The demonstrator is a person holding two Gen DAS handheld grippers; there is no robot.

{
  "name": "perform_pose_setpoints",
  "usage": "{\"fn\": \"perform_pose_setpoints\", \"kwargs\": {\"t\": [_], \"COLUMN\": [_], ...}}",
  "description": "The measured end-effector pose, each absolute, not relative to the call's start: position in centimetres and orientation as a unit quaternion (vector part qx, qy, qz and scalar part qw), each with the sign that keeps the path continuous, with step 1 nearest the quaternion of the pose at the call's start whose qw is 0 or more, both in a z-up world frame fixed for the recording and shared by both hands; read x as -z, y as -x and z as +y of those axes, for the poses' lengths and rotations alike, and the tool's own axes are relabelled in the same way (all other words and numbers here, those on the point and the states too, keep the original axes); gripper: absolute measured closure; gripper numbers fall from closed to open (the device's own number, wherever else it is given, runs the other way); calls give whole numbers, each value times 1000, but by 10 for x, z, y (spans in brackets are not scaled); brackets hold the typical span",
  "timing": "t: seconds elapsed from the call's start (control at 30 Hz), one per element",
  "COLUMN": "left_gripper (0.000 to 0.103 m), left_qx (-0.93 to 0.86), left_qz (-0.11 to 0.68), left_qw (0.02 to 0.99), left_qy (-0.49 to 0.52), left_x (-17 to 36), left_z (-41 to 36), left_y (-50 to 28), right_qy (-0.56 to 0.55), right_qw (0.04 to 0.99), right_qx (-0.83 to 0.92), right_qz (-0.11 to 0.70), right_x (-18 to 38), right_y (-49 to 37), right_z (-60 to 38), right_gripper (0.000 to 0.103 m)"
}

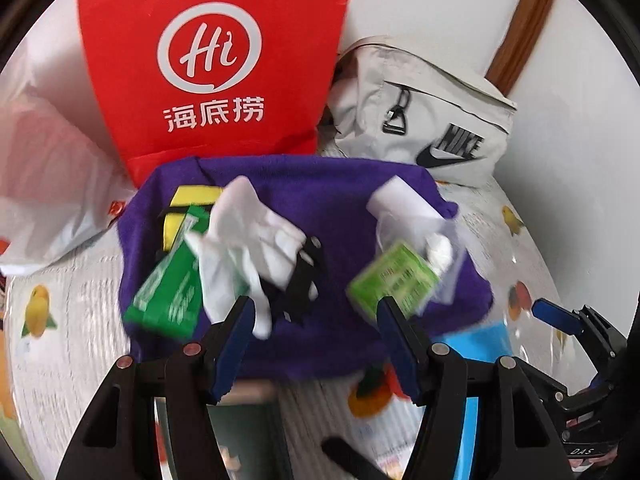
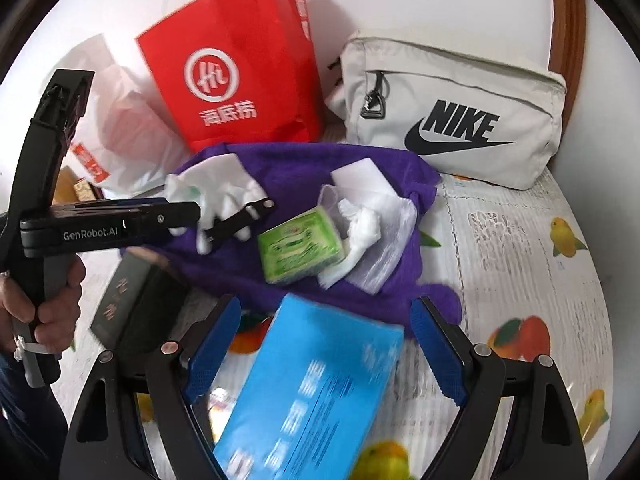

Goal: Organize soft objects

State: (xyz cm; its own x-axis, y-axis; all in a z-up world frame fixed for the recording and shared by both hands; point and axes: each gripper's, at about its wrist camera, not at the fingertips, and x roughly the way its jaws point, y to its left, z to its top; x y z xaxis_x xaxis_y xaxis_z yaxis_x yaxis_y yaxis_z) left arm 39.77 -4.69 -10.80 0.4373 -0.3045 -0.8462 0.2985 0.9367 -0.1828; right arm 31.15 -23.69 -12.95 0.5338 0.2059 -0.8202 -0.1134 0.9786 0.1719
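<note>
A purple cloth (image 1: 340, 200) (image 2: 304, 168) lies on the fruit-print tablecloth (image 2: 520, 248). On it lie white gloves (image 1: 248, 236) (image 2: 216, 188), a green tissue pack (image 1: 396, 276) (image 2: 300, 248), a second green pack (image 1: 172, 292), a white block (image 1: 400, 200) (image 2: 360, 180) and a crumpled clear bag (image 2: 384, 232). My left gripper (image 1: 316, 312) is open, just above the cloth near the gloves; it also shows in the right wrist view (image 2: 240, 216). My right gripper (image 2: 324, 316) is open over a blue tissue box (image 2: 316, 392).
A red "Hi" bag (image 1: 212, 64) (image 2: 236, 72) and a grey Nike pouch (image 1: 432, 120) (image 2: 456, 116) stand behind the cloth against the wall. A white plastic bag (image 2: 124, 128) lies at the left. A dark box (image 2: 132, 304) lies beside the blue box.
</note>
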Motion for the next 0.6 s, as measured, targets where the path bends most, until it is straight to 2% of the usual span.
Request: {"fn": "perform_pose_setpoints", "kwargs": {"t": [0.27,0.6], "left_gripper": [42,42], "left_qx": [174,192], "left_qz": [500,501], "left_qw": [848,844], "left_qy": [-10,-17], "left_x": [99,105], "left_z": [-42,-54], "left_y": [-327,-249], "right_qy": [-44,-67], "right_qw": [881,887], "right_qx": [-99,-79], "right_qz": [461,450], "right_x": [108,101], "right_y": [-254,-195], "right_z": [-230,-257], "right_gripper": [21,21]}}
